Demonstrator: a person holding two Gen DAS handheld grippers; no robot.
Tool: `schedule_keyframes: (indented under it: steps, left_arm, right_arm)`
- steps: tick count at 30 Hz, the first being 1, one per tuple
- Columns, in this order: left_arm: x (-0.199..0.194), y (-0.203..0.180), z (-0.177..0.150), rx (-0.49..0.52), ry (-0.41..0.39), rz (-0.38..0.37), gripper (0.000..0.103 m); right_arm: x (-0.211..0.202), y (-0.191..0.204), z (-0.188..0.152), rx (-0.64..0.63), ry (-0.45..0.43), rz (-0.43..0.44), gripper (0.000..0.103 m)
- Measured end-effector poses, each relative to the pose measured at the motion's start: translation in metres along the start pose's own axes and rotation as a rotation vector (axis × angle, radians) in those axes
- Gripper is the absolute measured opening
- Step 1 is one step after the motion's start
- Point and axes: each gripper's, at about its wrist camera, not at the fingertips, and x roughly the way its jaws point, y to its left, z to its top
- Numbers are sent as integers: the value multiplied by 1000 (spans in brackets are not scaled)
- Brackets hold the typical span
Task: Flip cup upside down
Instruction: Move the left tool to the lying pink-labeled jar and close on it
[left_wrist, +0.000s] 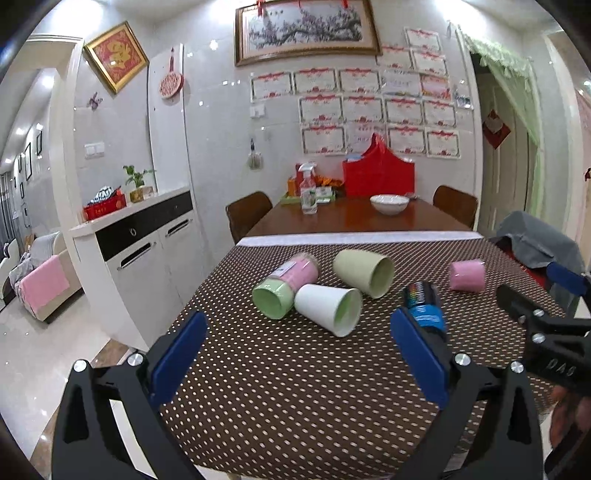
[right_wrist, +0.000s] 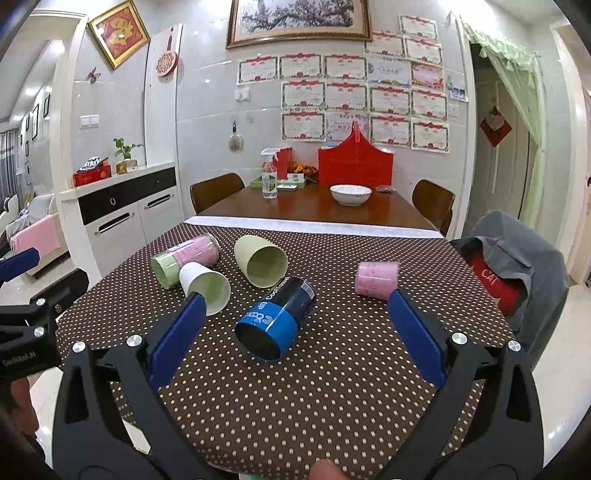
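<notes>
5 cups (right_wrist: 276, 322) sideways on tablecloth

A matt dotted cloth (right_wrist: 332, 387) covers the near counter; the far counter (right_wrist: 314, 210) shows glossy wood (reflections visible); cups (right_wrist: 266, 266) look smooth plastic.

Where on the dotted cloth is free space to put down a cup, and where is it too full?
Free: the near part of the dotted cloth, between the blue-and-black cup and the table's front edge; also the strip behind the pink cup. Crowded: the far left, where the white cup, pale green cup and pink-and-green cup lie close together.
</notes>
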Motion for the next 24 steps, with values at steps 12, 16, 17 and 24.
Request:
schedule_keyframes:
  steps: [12, 16, 17, 24]
  left_arm:
    - [108, 26, 27, 60, 141, -15, 98]
    - [145, 27, 34, 99, 203, -52, 99]
    - [154, 27, 36, 111, 215, -52, 99]
    - [234, 42, 50, 162, 331, -58, 98]
  right_arm:
    - [78, 9, 18, -2, 86, 41, 97]
    - [102, 13, 20, -3, 120, 47, 97]
    - [106, 14, 20, -3, 127, 48, 97]
    - [145, 11, 21, 0, 178, 40, 97]
